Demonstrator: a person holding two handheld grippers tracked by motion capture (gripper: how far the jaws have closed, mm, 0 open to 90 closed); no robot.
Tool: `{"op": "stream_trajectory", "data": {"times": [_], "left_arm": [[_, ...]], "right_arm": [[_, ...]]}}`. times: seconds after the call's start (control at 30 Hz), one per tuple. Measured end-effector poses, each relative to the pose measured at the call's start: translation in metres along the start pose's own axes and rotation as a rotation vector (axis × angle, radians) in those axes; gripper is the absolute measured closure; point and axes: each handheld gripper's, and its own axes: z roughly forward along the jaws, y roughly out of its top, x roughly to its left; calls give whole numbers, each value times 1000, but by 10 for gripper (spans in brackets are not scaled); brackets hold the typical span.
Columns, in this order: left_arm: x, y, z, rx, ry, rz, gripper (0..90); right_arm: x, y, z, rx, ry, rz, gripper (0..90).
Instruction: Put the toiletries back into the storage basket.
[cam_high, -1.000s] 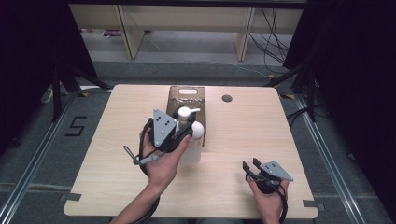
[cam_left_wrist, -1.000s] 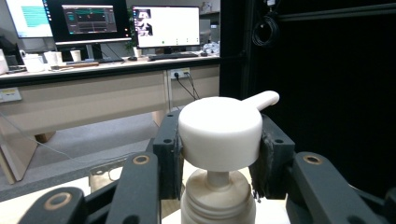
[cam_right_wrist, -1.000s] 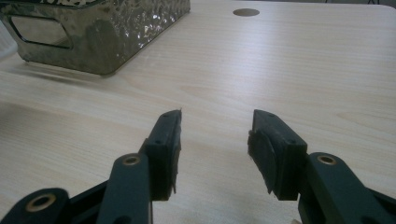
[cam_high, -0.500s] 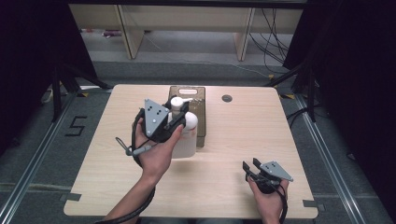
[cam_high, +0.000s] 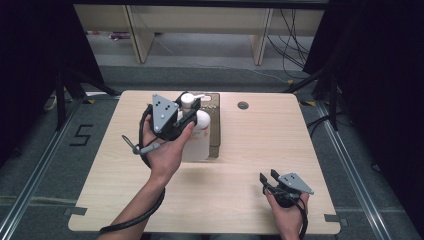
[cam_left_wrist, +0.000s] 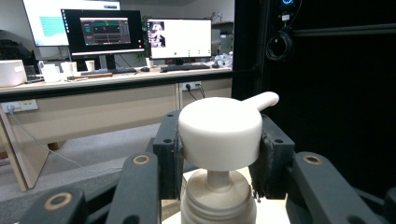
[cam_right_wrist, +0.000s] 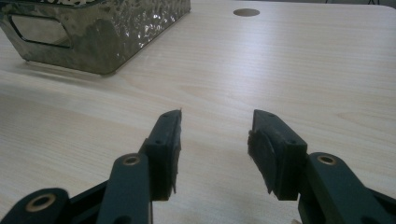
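A white pump bottle (cam_high: 198, 136) hangs upright over the left side of a dark metal basket (cam_high: 215, 131) at the middle of the table. My left gripper (cam_high: 188, 114) is shut on the bottle's pump head (cam_left_wrist: 219, 133), with one black pad pressed on each side of it. The spout points away to the right in the left gripper view. My right gripper (cam_high: 267, 178) rests low near the table's front right corner. Its jaws stand open with bare wood between them (cam_right_wrist: 215, 140).
The hammered metal basket (cam_right_wrist: 98, 28) stands ahead and to the left of my right gripper. A round cable hole (cam_high: 243, 105) lies in the wooden table (cam_high: 260, 145) at the back. Black curtains flank the table, and desks with monitors stand beyond it.
My left gripper has carried the pump bottle up and a little to the left. The right gripper has stayed where it was.
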Motion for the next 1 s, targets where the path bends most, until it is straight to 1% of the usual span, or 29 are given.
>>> {"op": "stream_trajectory", "data": {"times": [0.07,0.1,0.13,0.17,0.2,0.23,0.27,0.33,0.37,0.4,0.43,0.47,0.5,0.53,0.63,0.67,0.77,0.8,0.83,0.87,0.9,0.97,1.0], "left_arm": [[1,1,1,-1,1,0,589],[3,3,2,-9,2,19,590],[2,4,3,-4,1,1,590],[4,6,5,-12,3,20,590],[4,8,6,-8,2,0,590],[4,8,6,-8,2,0,590],[6,11,9,-19,5,19,590],[8,13,11,-22,5,21,589],[7,13,11,-16,2,0,590],[9,14,13,-23,3,22,590],[9,14,13,-23,3,22,590],[8,15,14,-16,3,2,590],[10,16,15,-20,2,20,589],[11,17,19,-21,1,18,590],[13,18,22,-16,2,17,589],[14,18,24,-17,2,13,589],[15,18,28,-17,1,20,589],[16,19,30,-18,2,22,589],[16,19,31,-16,2,24,590],[16,19,32,-19,1,21,590],[17,19,35,-19,2,22,590],[17,20,36,-20,2,19,590],[18,20,37,-21,1,18,590]], "right_arm": [[0,0,-1,10,-9,-2,535],[1,0,-1,12,-6,12,535],[0,0,-1,8,-8,-3,535],[0,0,0,5,-6,-3,535],[0,0,-1,1,-8,-5,535],[0,0,-1,3,-8,-9,535],[0,0,-1,3,-8,-2,535],[0,0,0,-1,-4,-7,535],[0,0,-1,8,-7,-6,535],[0,0,-1,7,-8,-5,535],[0,0,-1,7,-8,-5,535],[0,0,-1,4,-8,-9,535],[0,0,0,4,-8,-10,535],[1,0,1,7,13,7,535],[1,0,0,15,4,10,534],[2,0,0,11,2,21,534],[1,0,0,8,-4,9,534],[4,0,-2,29,-4,47,534],[5,0,-2,34,-5,56,535],[4,0,-2,29,-3,54,534],[2,0,-1,17,-5,23,534],[3,0,0,12,1,32,534],[0,0,0,1,-1,-19,534]]}}
